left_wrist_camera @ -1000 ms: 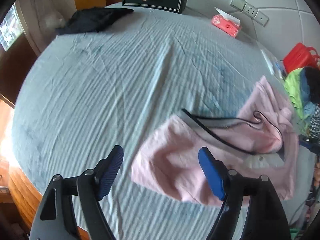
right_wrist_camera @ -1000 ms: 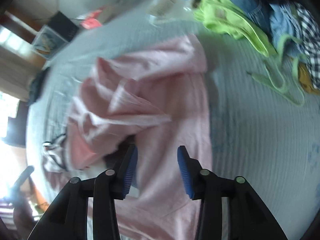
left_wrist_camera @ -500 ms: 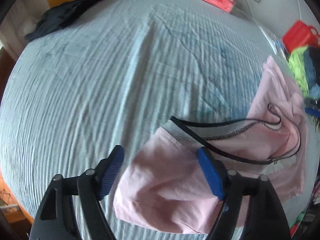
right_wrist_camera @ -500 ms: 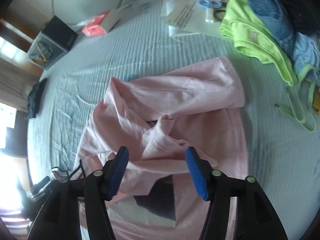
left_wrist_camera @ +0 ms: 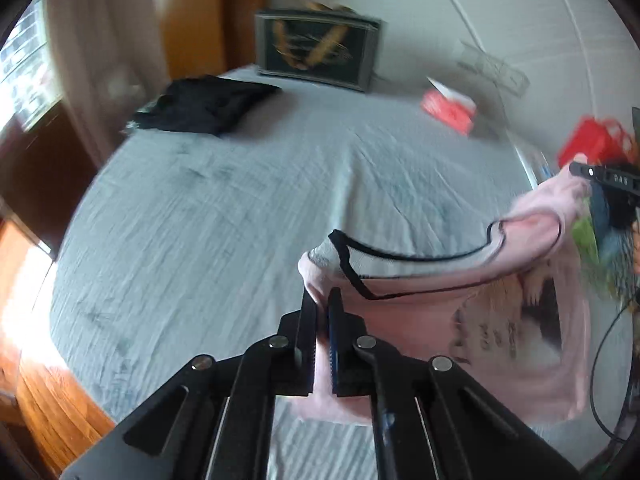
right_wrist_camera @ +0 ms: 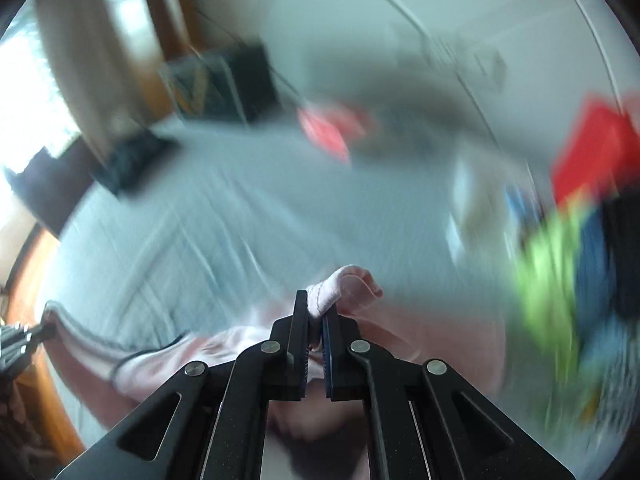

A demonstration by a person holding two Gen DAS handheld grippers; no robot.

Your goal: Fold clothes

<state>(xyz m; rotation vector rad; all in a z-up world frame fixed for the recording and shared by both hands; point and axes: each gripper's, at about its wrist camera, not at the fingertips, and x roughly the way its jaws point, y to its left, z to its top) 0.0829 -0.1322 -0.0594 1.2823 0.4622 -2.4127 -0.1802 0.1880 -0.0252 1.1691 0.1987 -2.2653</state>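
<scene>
A pink shirt (left_wrist_camera: pixel 440 320) with a black-trimmed neckline and a dark print hangs above the grey-blue bed sheet (left_wrist_camera: pixel 240 208), stretched between both grippers. My left gripper (left_wrist_camera: pixel 322 312) is shut on one shoulder of the shirt. My right gripper (right_wrist_camera: pixel 316 316) is shut on the other shoulder (right_wrist_camera: pixel 344 284); it also shows at the far right of the left wrist view (left_wrist_camera: pixel 600 184). The right wrist view is heavily blurred by motion. The left gripper shows at its left edge (right_wrist_camera: pixel 16 340).
A folded black garment (left_wrist_camera: pixel 204 104) lies at the bed's far left. A dark gift box (left_wrist_camera: pixel 316 52) and a red tissue pack (left_wrist_camera: pixel 448 110) sit at the back. A red basket (left_wrist_camera: pixel 592 142) and a pile of green and blue clothes (right_wrist_camera: pixel 560 264) are at the right.
Both grippers were open over the shirt lying on the bed. They have shut on its shoulders and lifted it off the sheet, spreading it between them.
</scene>
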